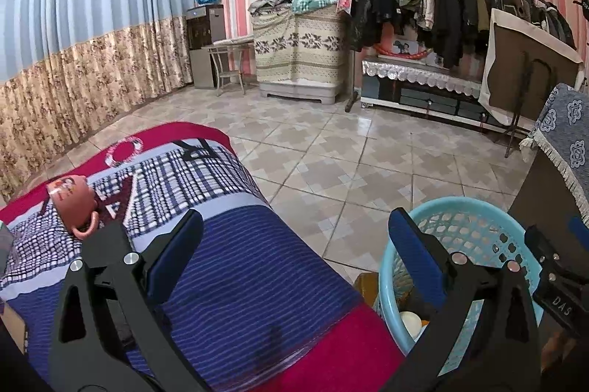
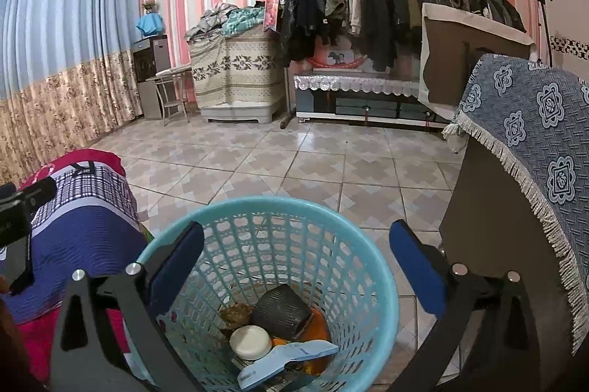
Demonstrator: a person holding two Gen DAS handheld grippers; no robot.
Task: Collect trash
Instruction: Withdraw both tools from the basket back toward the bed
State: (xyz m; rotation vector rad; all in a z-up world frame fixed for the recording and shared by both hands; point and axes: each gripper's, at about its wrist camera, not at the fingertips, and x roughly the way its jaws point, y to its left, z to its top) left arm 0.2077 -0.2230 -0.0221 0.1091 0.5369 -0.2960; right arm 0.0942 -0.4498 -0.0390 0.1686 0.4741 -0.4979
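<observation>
A light blue plastic basket (image 2: pixel 331 219) stands on the tiled floor beside the bed; it also shows in the left wrist view (image 1: pixel 478 219). Inside lie a dark ribbed box (image 2: pixel 281 309), a white round lid (image 2: pixel 250 342), a light blue paper packet (image 2: pixel 287 360), an orange wrapper (image 2: pixel 320 327) and a brown crumpled scrap (image 2: pixel 235 314). My right gripper (image 2: pixel 296 255) is open and empty, right above the basket. My left gripper (image 1: pixel 296 244) is open and empty over the bed's edge, left of the basket. A pink cup (image 1: pixel 73 200) lies on its side on the bed.
The bed (image 1: pixel 228 267) has a blue, checked and magenta cover. A cabinet with a blue fringed cloth (image 2: pixel 526 141) stands right of the basket. A clothes rack (image 2: pixel 386 9), covered furniture and a low cabinet (image 2: pixel 360 97) line the far wall across the tiled floor (image 2: pixel 294 163).
</observation>
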